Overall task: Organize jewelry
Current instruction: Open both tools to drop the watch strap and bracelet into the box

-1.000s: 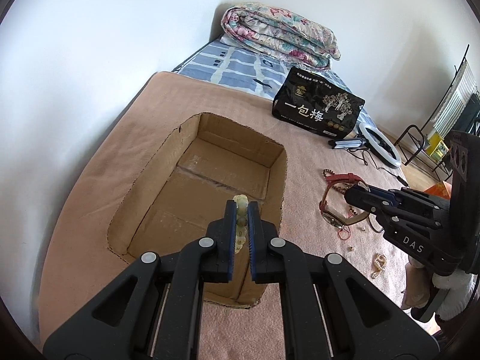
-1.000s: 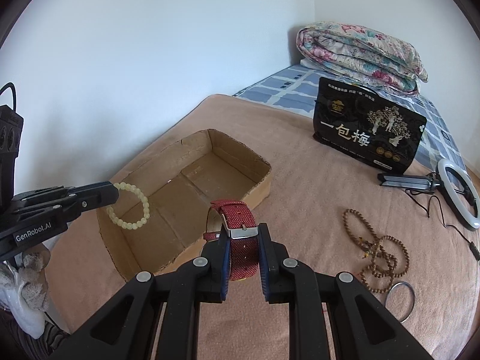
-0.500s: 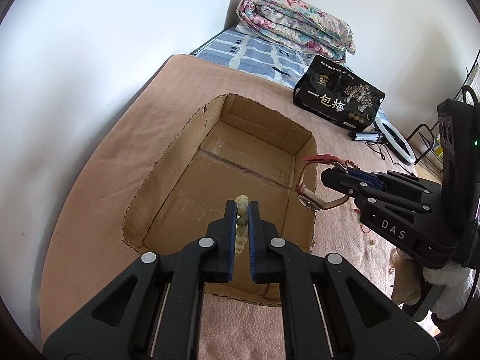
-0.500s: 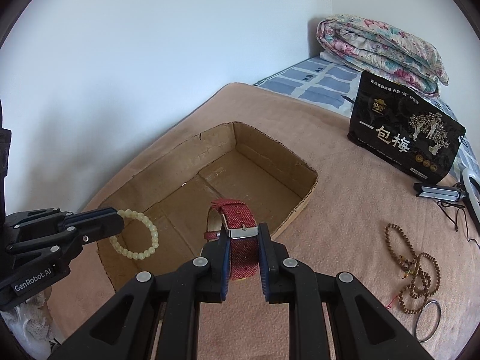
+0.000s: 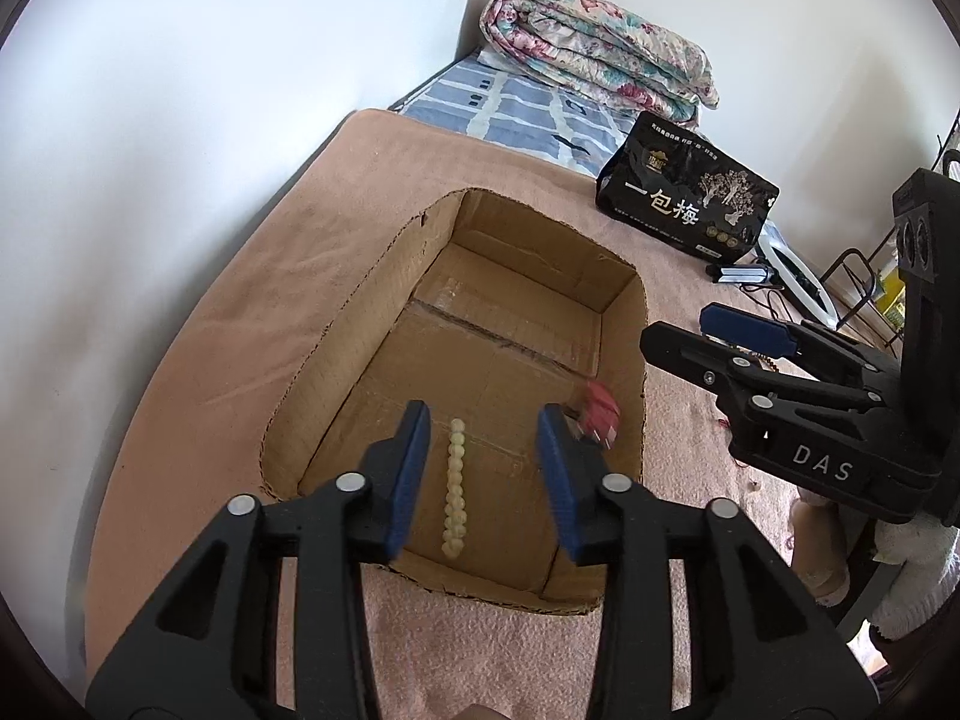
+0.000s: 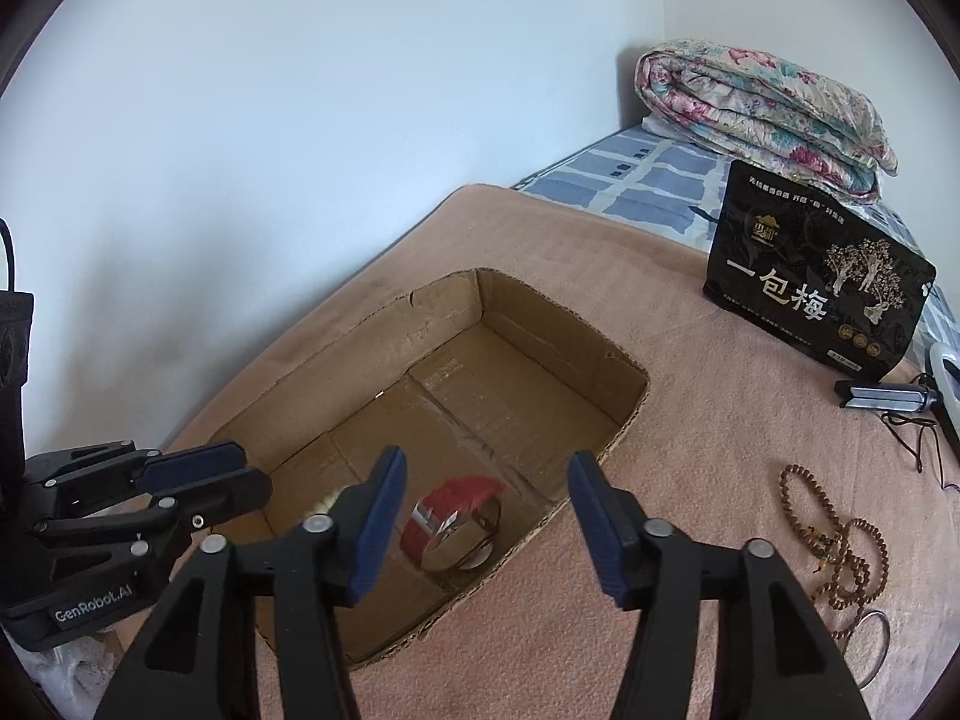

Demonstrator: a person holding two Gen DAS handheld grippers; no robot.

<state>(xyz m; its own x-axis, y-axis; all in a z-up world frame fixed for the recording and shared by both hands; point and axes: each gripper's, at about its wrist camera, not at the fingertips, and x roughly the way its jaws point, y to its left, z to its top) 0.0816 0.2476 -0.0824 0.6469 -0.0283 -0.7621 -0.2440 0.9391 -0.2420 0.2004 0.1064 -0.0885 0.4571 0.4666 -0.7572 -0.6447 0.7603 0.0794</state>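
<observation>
The pink blanket (image 6: pixel 690 540) covers the near part of the bed, and the open cardboard box (image 5: pixel 360 324) sits on it toward the wall at the left, its long axis running from near to far. Both grippers hang above the near end of the box. The left gripper (image 5: pixel 483 474) has its jaws opening, and the pale bead bracelet (image 5: pixel 455 489) shows edge-on between them, touching neither pad, apparently dropping free toward the box floor. The right gripper (image 6: pixel 486 531) is opening too, with the red-strapped watch (image 6: pixel 453 525) blurred below its parted jaws, inside the box near the near-right corner. So both pieces are in or entering the box. What remains lies on the blanket to the right of the box: a brown bead strand (image 6: pixel 840 546) with a metal ring (image 6: pixel 870 630) at its near end, its loops stretched near to far. The right gripper is plainly the nearer one. That stretch of blanket looks open, the box's right wall being the only edge to clear; the black pouch (image 6: pixel 816 294) and the cabled ring light (image 6: pixel 948 372) stand farther off.
</observation>
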